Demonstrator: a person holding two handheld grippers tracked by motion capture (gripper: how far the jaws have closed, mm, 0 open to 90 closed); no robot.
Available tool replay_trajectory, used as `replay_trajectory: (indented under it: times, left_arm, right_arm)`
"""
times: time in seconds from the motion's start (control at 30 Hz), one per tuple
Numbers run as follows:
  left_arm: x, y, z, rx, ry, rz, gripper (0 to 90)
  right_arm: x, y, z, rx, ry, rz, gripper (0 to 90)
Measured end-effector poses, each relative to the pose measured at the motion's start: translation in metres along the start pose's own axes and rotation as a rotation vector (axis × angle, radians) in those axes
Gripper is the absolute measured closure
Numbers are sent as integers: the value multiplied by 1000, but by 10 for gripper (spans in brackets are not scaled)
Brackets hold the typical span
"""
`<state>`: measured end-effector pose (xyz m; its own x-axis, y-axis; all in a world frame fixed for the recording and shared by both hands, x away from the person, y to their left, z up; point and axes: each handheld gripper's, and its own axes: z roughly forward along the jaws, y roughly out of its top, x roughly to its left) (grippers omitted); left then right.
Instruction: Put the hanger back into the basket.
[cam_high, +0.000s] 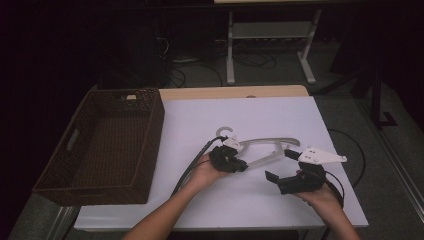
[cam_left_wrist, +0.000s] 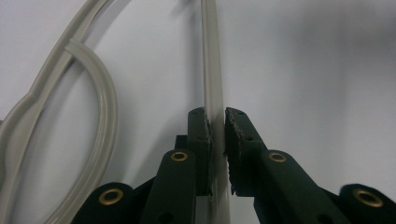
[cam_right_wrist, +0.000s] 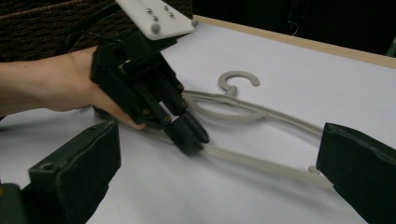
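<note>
Hanger (cam_high: 270, 145): flat on white desk (cam_high: 200, 200), right of wicker basket (cam_high: 100, 145) | left tongs (cam_high: 243, 166): clamped on its thin lower bar | right tongs (cam_high: 280, 164): wide, empty, beside hanger's right end | risk: narrow bar may pivot or slip out when lifted single-handed

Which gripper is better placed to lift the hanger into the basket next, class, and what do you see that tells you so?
Left. The left gripper is already shut on the hanger at its lower bar, and the basket sits on that side. The right gripper is open and apart from the hanger.
</note>
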<state>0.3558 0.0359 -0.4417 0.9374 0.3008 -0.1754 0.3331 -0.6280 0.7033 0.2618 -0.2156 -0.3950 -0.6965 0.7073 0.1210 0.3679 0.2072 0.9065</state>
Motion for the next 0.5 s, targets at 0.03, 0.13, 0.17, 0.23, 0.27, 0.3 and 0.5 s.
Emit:
replay_trajectory:
  times: [0.03, 0.13, 0.17, 0.23, 0.27, 0.3, 0.5]
  left_arm:
    - [-2, 0, -1, 2, -9, 2, 811]
    - [-13, -2, -1, 1, -35, 10, 811]
    - [-13, -2, -1, 1, -35, 10, 811]
    - [-17, -2, 0, 1, -46, 16, 810]
    - [-21, -3, 1, 1, -55, 19, 808]
    - [-21, -3, 1, 1, -55, 19, 807]
    - [-20, -4, -5, -48, -64, -1, 712]
  right_arm:
    - [0, 0, 0, 1, 0, 0, 0]
    - [0, 0, 1, 3, 0, -2, 0]
    - [1, 0, 1, 2, -1, -1, 0]
    - [1, 0, 1, 6, -1, -1, 0]
    - [1, 0, 1, 4, -1, -1, 0]
    - [1, 0, 1, 4, -1, 0, 0]
    - [1, 0, 1, 4, -1, -1, 0]
